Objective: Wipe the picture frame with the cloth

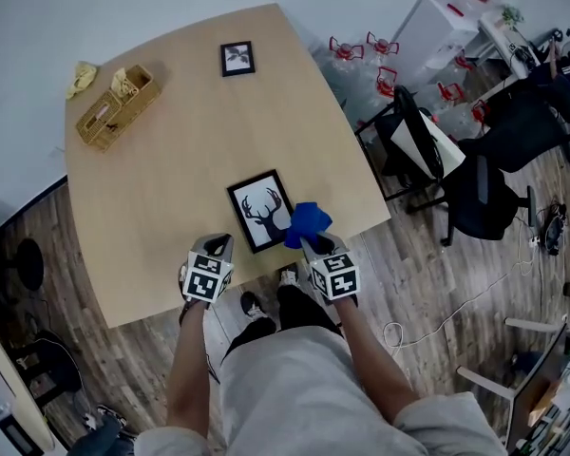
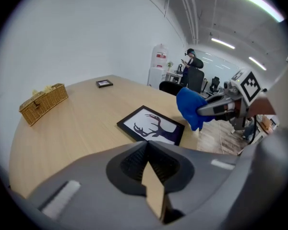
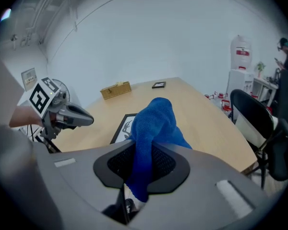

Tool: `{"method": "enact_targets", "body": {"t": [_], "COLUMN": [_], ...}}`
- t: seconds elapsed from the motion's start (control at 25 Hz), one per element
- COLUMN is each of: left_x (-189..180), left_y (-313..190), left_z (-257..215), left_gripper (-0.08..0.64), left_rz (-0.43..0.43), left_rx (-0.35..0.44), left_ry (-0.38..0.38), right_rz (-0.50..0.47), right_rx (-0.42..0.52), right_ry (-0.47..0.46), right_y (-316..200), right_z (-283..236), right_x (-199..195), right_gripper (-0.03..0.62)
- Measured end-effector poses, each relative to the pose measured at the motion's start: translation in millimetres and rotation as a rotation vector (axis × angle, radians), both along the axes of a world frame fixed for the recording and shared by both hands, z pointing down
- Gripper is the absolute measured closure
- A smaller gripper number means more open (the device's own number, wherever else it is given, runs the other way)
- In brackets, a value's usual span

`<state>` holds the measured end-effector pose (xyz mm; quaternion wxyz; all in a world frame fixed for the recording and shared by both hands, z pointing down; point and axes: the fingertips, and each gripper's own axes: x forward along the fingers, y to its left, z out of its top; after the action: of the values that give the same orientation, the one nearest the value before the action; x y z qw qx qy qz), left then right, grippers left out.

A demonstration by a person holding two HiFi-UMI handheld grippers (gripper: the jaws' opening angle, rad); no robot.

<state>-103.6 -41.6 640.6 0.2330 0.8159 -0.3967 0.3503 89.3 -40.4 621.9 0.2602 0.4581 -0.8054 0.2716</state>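
Markers in black-and-white squares sit on the cube of each gripper. The only other print is a red label on the water jug (image 3: 241, 49) across the room, too small to read.

On the wooden table (image 1: 190, 150) a wicker basket (image 1: 103, 122) stands near the far left corner. A crumpled pale yellow piece (image 1: 123, 83) lies in its far end. A second yellow scrap (image 1: 81, 77) lies on the table just beside the basket. A small framed picture (image 1: 237, 58) lies flat near the far edge, well apart from the basket.

The picture frame (image 1: 259, 211), black-rimmed with a dark deer-head silhouette on white, lies flat near the table's near edge. The right gripper (image 1: 315, 245) has its jaws clamped on the blue cloth (image 1: 307, 222), which bunches up beyond them. The cloth hangs over the frame's near right corner; whether it touches the glass cannot be told. The left gripper (image 1: 216, 246) is just to the left of the frame, off it, its jaws drawn together with nothing between them.

A black office chair (image 1: 484, 198) stands on the wood floor to the right of the table, and clear bottles with red handles (image 1: 361, 60) crowd the floor beyond it.
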Motion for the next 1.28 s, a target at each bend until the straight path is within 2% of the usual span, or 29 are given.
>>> {"method": "enact_targets", "body": {"t": [0.12,0.64,0.92,1.28], "left_x": [-2,3,1,3], "left_y": [20,75,98,113], "left_z": [-9,-58,-67,-65], "left_gripper": [0.508,0.508,0.508,0.508], "left_rz": [-0.011,-0.085,-0.114,-0.118], "left_rx": [0.028,0.149,0.159,0.154], "left_ry": [0.034,0.190,0.261,0.281], "right_rz": [0.058,0.121,0.123,0.117], "right_rx": [0.009,0.087,0.114,0.114], "right_ry": [-0.029,-0.037,-0.034,-0.041], "right_y": [18,85,113,125], "right_z": [-7,-37,-45,-45], "right_x": [-8,-20,-19,-20], "right_gripper": [0.534,0.534,0.534,0.534]}}
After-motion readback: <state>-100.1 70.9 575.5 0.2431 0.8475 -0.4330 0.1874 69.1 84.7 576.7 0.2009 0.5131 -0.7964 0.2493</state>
